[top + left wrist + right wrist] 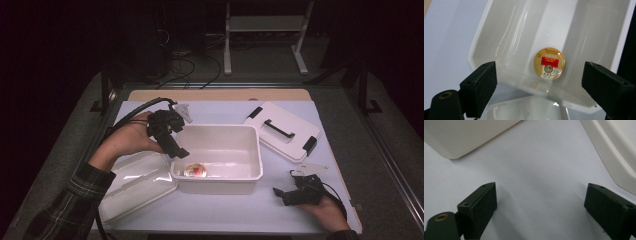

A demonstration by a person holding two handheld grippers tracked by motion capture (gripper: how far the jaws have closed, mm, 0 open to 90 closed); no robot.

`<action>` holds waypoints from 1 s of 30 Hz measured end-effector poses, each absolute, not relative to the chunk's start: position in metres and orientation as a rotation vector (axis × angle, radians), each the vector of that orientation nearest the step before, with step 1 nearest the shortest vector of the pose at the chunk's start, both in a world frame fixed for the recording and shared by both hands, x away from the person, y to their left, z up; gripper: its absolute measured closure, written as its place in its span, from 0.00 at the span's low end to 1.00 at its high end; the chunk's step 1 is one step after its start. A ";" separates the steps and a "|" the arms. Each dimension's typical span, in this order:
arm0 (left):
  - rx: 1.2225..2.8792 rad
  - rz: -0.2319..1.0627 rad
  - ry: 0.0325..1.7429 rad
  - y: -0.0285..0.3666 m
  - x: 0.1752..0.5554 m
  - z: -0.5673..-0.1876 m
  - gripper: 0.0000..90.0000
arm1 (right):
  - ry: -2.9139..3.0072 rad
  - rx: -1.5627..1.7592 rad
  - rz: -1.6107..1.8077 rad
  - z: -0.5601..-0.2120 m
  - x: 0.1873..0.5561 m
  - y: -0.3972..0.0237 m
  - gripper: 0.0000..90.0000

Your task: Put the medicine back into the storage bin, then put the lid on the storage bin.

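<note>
1. A white rectangular tub (218, 160) stands open near the middle of the bench (225, 210), which is covered in a pale sheet.
2. Inside the tub, near its front-left corner, lies a small round item (195, 170). The left gripper view shows it as a glossy, domed disc (549, 63) with a golden-orange face, a red band across the middle and a small emblem below; the print is too small to read.
3. The left gripper (176, 149) is held over the tub's left rim, its jaws spread wide and empty, pointing down toward the disc without touching it.
4. The right gripper (286, 194) rests low on the bench to the right of the tub's front corner. Its jaws are also spread wide apart with nothing between them, just bare bench sheet.
5. A white lid with a black handle and black clips (283, 130) lies flat behind and to the right of the tub.
6. A second, translucent lid (137, 182) lies just beside the tub's front-left side, partly under the left forearm's plaid sleeve (75, 200).
</note>
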State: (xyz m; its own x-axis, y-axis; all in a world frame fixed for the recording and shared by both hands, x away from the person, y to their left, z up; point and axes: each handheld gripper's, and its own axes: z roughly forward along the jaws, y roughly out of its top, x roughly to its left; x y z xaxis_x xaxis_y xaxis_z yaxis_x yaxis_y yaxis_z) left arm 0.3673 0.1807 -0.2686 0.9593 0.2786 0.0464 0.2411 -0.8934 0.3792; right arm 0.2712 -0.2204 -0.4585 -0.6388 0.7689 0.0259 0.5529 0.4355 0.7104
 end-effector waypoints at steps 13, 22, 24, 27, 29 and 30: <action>2.703 0.155 0.516 0.234 0.360 -0.277 0.14 | 2.392 1.137 1.012 -0.458 0.271 -0.220 0.11; 2.704 0.154 0.617 0.263 0.348 -0.301 0.14 | 2.391 1.134 1.012 -0.459 0.271 -0.221 0.11; 2.701 0.159 0.636 0.268 0.346 -0.306 0.14 | 2.392 1.134 1.011 -0.459 0.271 -0.221 0.11; 2.703 0.159 0.664 0.275 0.342 -0.316 0.14 | 2.392 1.133 1.012 -0.459 0.271 -0.221 0.11; 2.697 0.159 0.685 0.281 0.340 -0.323 0.15 | 2.392 1.133 1.011 -0.459 0.271 -0.221 0.11; 2.695 0.158 0.692 0.283 0.340 -0.325 0.15 | 2.392 1.134 1.011 -0.459 0.271 -0.221 0.11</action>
